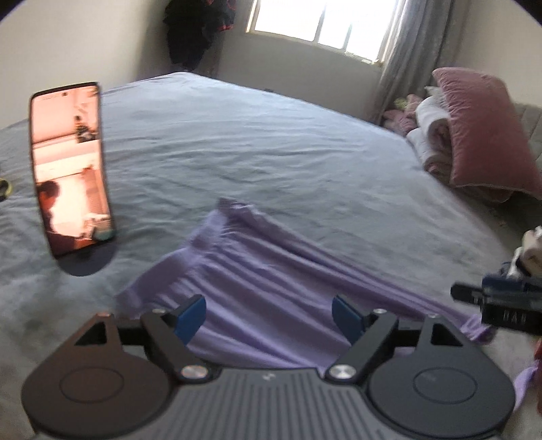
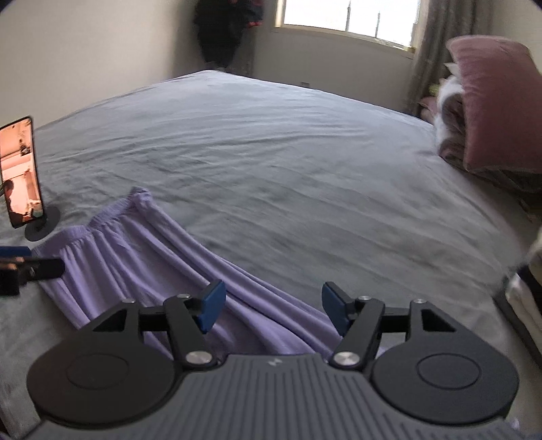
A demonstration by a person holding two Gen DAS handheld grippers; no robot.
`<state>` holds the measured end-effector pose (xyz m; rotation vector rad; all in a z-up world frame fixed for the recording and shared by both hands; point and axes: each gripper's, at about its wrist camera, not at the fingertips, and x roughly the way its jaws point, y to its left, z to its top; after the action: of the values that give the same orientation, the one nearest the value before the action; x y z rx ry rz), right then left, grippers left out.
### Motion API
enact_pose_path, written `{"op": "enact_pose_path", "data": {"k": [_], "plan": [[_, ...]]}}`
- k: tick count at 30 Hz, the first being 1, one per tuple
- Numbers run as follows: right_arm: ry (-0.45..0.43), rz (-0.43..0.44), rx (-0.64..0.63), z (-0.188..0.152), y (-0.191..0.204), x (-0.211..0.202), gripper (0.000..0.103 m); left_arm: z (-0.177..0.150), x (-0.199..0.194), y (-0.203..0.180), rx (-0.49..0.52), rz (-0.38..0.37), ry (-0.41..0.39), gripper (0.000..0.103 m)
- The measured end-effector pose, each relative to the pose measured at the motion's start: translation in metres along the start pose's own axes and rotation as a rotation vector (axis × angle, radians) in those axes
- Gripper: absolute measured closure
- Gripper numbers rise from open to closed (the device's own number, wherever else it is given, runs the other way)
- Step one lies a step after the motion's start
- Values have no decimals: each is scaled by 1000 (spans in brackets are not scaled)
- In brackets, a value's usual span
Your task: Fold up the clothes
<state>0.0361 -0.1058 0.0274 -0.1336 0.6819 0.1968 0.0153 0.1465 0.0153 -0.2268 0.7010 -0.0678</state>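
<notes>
A lilac garment (image 1: 257, 281) with a gathered elastic waistband lies stretched in long pleats on the grey bed sheet (image 1: 237, 152). My left gripper (image 1: 269, 316) hovers open just above its near part, nothing between the blue pads. In the right wrist view the same lilac garment (image 2: 162, 267) runs from the waistband at far left toward my right gripper (image 2: 272, 309), which is open over the cloth's right edge. Each gripper shows at the edge of the other's view: the right one (image 1: 501, 301), the left one (image 2: 27, 270).
A phone (image 1: 71, 169) stands lit on a round stand at the left of the bed. A pink pillow (image 1: 487, 132) and a pile of folded pink and white linen (image 1: 433, 142) sit at the right. A window (image 1: 325, 20) and curtain lie beyond.
</notes>
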Motion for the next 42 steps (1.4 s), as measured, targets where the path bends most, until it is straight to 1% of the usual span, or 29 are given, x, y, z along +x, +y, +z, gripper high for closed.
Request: {"op": "enact_pose_path", "data": {"k": [3, 7, 9, 12, 15, 16, 17, 19, 23, 25, 28, 29, 31, 32, 33, 34, 35, 37, 39, 42], "plan": [[-25, 12, 65, -12, -27, -12, 36, 1, 7, -12, -16, -42, 8, 19], [-84, 1, 190, -30, -67, -24, 36, 2, 17, -27, -37, -98, 18, 19], [-98, -12, 245, -38, -87, -25, 36, 2, 22, -35, -48, -126, 23, 19], [-103, -25, 320, -49, -113, -21, 36, 2, 35, -48, -62, -145, 48, 20], [-78, 18, 403, -63, -129, -14, 36, 0, 45, -63, -58, -170, 79, 21], [-58, 32, 429, -65, -133, -12, 36, -1, 46, -67, -51, -182, 86, 22], [-29, 44, 455, -67, -136, -10, 36, -3, 47, -74, -35, -201, 93, 22], [19, 65, 507, -67, -141, -7, 36, -6, 50, -90, 19, -232, 101, 28], [81, 154, 621, -70, -148, -1, 47, -17, 57, -126, 150, -264, 101, 28], [110, 191, 675, -75, -151, 5, 48, -22, 61, -141, 190, -274, 110, 28], [142, 213, 761, -82, -154, 16, 48, -30, 66, -160, 223, -296, 141, 28], [145, 222, 792, -84, -155, 20, 51, -32, 67, -165, 229, -307, 156, 28], [120, 252, 839, -87, -153, 25, 65, -36, 69, -170, 230, -337, 181, 28], [104, 269, 860, -87, -153, 27, 76, -37, 68, -171, 227, -345, 188, 28], [81, 278, 874, -87, -151, 28, 81, -38, 68, -171, 224, -350, 192, 28], [52, 279, 875, -86, -149, 26, 83, -37, 67, -168, 214, -353, 188, 28], [21, 281, 871, -84, -146, 25, 88, -36, 66, -163, 202, -355, 183, 28], [-46, 292, 860, -80, -141, 20, 90, -34, 64, -153, 163, -351, 179, 28], [-114, 313, 854, -74, -135, 14, 91, -30, 63, -138, 114, -369, 164, 28], [-187, 354, 840, -66, -124, 8, 91, -25, 64, -109, 23, -377, 148, 29]]}}
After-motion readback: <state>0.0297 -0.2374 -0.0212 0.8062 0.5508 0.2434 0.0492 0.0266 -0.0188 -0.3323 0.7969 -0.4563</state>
